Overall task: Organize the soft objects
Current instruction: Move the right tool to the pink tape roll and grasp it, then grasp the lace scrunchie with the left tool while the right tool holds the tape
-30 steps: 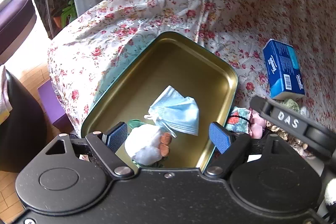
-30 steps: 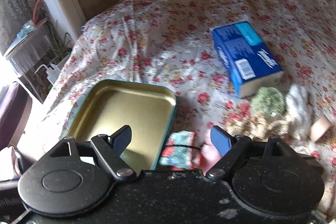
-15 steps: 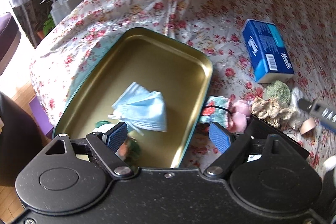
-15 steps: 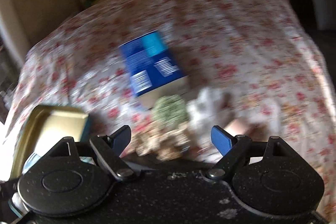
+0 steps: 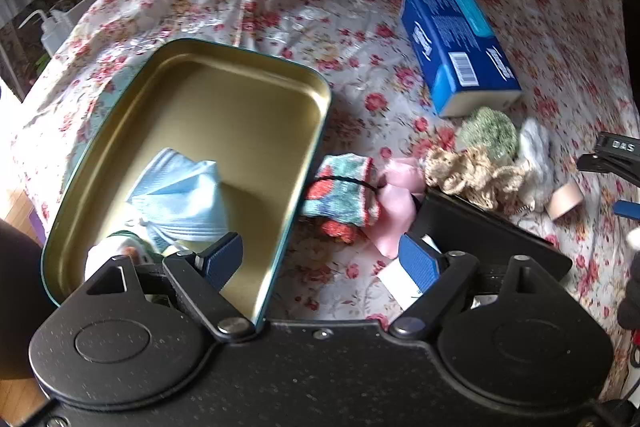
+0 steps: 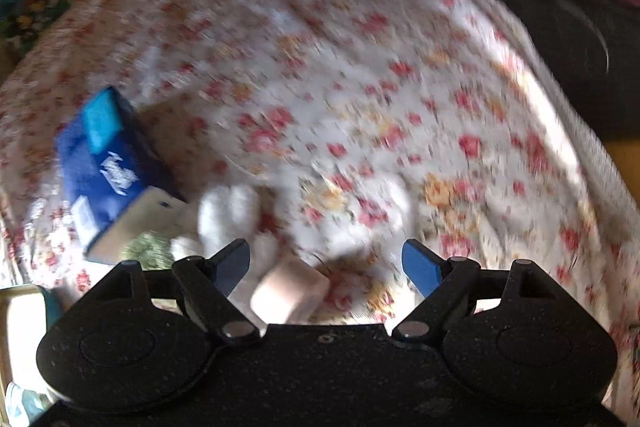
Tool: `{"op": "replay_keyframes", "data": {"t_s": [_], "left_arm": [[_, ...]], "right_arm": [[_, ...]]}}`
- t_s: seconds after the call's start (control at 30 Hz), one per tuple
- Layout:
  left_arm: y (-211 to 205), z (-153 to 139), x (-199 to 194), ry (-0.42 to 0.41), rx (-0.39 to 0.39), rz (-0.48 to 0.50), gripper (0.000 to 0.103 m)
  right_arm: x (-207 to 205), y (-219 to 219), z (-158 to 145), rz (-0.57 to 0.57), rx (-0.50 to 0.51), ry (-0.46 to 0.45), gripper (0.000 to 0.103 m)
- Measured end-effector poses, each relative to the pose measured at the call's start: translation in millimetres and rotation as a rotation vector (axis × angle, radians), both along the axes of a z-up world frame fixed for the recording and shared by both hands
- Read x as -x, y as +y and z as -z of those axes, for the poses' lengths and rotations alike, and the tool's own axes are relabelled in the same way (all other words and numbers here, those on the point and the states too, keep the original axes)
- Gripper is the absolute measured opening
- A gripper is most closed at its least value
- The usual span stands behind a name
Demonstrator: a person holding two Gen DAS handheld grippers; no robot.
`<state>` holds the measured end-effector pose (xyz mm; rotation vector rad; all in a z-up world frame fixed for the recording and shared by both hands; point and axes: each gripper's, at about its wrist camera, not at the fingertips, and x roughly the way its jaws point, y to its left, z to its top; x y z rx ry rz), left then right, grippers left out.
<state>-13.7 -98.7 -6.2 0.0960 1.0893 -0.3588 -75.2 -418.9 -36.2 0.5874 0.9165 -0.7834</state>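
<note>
A gold tin tray (image 5: 248, 75) lies on the floral bedspread and holds a blue face mask (image 5: 180, 195) and a white soft toy (image 5: 104, 255) at its near end. Right of the tray lie a floral knitted pouch (image 5: 344, 191), a pink cloth (image 5: 396, 203), a beige crochet piece (image 5: 472, 171), a green pompom (image 5: 488, 131) and a white fluffy item (image 5: 532, 147). My left gripper (image 5: 320, 261) is open and empty over the tray's near right rim. My right gripper (image 6: 326, 263) is open and empty, just above a beige tape roll (image 6: 288, 291) and the white fluffy item (image 6: 228, 215).
A blue tissue box (image 5: 456, 47) lies on the bedspread behind the soft pile; it also shows in the right wrist view (image 6: 108, 163). A black flat object (image 5: 492, 239) lies by the pile. The bed's left edge drops to the floor, with a spray bottle (image 5: 52, 31).
Both grippers swung to the right. The left one left the tray's middle for its right rim. The right one moved from the tray and pouch to the tape roll and white item.
</note>
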Motion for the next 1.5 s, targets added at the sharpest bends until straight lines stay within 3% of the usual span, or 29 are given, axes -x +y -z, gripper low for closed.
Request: {"op": "replay_keyframes", "data": {"t_s": [0.1, 0.27, 0.53, 0.67, 0.8, 0.93, 1.2, 1.33, 1.43, 1.5], "left_arm": [[-6.9, 4.1, -0.8, 0.012, -0.008, 0.013, 0.081], [-13.1, 6.0, -1.1, 0.021, -0.008, 0.019, 0.081], [-11.3, 7.0, -0.4, 0.024, -0.012, 0.022, 0.081], [-7.7, 5.9, -0.5, 0.025, -0.006, 0.016, 0.081], [-5.0, 4.8, -0.3, 0.019, -0.004, 0.014, 0.081], [-2.5, 6.0, -2.3, 0.021, -0.005, 0.004, 0.081], [-6.1, 5.3, -1.4, 0.002, 0.004, 0.009, 0.081], [-11.4, 7.2, 0.1, -0.01, 0.007, 0.02, 0.081], [-16.6, 9.2, 2.3, -0.023, 0.006, 0.037, 0.081], [-21.0, 11.2, 4.8, -0.028, 0.005, 0.058, 0.081]], "right_arm": [[-2.1, -2.6, 4.9, -0.002, -0.044, -0.011, 0.083], [-8.1, -1.3, 15.4, 0.0, -0.013, 0.055, 0.083], [19.6, 4.5, 17.1, -0.004, -0.011, 0.1, 0.084], [33.5, -4.6, 8.5, 0.067, -0.05, 0.011, 0.083], [30.2, 7.3, 0.1, 0.007, 0.003, 0.02, 0.084], [21.5, 17.6, 7.8, -0.089, -0.033, 0.06, 0.085], [9.6, 30.7, 25.7, -0.149, -0.031, 0.131, 0.085], [4.9, 29.2, 37.5, -0.144, -0.068, 0.163, 0.074], [4.2, 29.0, 38.6, -0.146, -0.056, 0.168, 0.048], [7.9, 26.3, 34.8, -0.139, -0.074, 0.132, 0.048]]}}
